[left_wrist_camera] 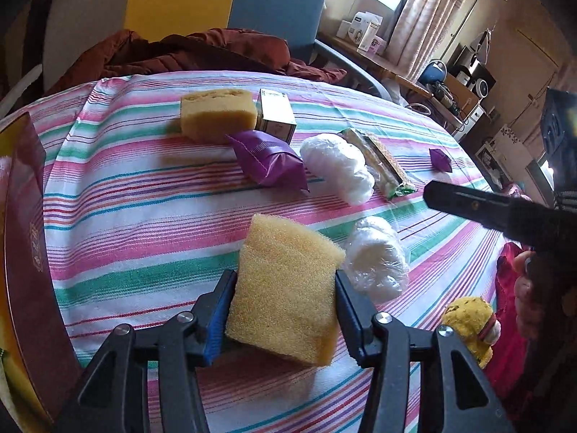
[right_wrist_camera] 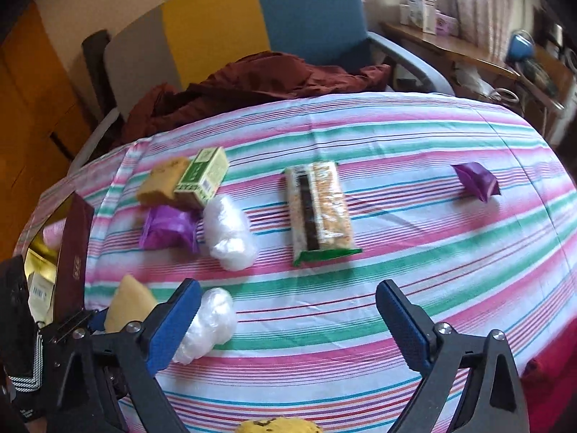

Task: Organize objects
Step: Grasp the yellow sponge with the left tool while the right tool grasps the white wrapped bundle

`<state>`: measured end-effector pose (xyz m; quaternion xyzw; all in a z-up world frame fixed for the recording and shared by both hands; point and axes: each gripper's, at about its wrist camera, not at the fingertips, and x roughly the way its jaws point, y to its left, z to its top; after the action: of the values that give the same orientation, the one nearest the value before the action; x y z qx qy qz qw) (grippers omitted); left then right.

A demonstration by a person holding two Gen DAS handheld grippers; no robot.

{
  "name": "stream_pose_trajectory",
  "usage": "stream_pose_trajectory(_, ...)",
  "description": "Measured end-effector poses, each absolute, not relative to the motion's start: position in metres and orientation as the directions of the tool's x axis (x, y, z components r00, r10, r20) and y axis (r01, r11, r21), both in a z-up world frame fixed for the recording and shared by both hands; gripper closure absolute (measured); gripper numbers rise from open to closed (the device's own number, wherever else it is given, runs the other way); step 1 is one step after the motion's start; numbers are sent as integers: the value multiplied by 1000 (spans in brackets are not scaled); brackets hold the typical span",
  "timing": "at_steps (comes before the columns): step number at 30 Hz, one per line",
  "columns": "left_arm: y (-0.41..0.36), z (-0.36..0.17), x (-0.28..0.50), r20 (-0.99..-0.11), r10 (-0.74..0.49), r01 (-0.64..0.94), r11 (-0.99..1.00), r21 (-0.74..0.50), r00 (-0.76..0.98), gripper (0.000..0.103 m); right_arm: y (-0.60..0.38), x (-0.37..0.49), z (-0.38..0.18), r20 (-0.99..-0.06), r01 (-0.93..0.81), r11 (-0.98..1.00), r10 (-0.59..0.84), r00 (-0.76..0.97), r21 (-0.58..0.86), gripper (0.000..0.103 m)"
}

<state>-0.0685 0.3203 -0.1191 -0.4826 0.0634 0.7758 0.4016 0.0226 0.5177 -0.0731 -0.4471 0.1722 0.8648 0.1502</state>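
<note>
On the striped worktop: left tool clamped a yellow sponge, lifted apparently for sorting; right tool gaped wide and empty above a wrapped snack bar.

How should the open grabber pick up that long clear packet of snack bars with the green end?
Grip the long clear snack-bar packet across its narrow middle, coming from above. It lies flat on the striped tablecloth with clear cloth along both long sides, probably room for the right gripper's open jaws.

A lived-in home room: curtained window, cluttered wooden desk, striped bedsheet.
</note>
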Motion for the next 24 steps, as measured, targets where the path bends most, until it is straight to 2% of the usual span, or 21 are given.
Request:
stream_pose_trajectory(7, 322, -121, -70, -786, 581, -686, -660, -306, -209, 50, 503, -1, -67, -831, -343, -928, 76, -552, 143, 19)
stream_pose_trajectory(11, 322, -120, -68, -782, 585, -693, -656, -300, -215, 50, 494, -38, -73, -853, -272, -956, 45, -520, 115, 32)
stream_pose_trajectory(14, 321, -120, -67, -779, 588, -697, -652, -298, -218, 50, 488, -65, -90, -884, -228, -970, 32, -466, 85, 38)
stream_pose_trajectory(17, 321, -121, -67, -776, 592, -699, -650, -300, -217, 50, 487, -81, -109, -915, -227, -972, 41, -402, 56, 66)
stream_pose_trajectory(24, 318, -117, -63, -782, 582, -697, -655, -291, -221, 51, 476, -52, -77, -871, -222, -975, 81, -485, 33, 67)
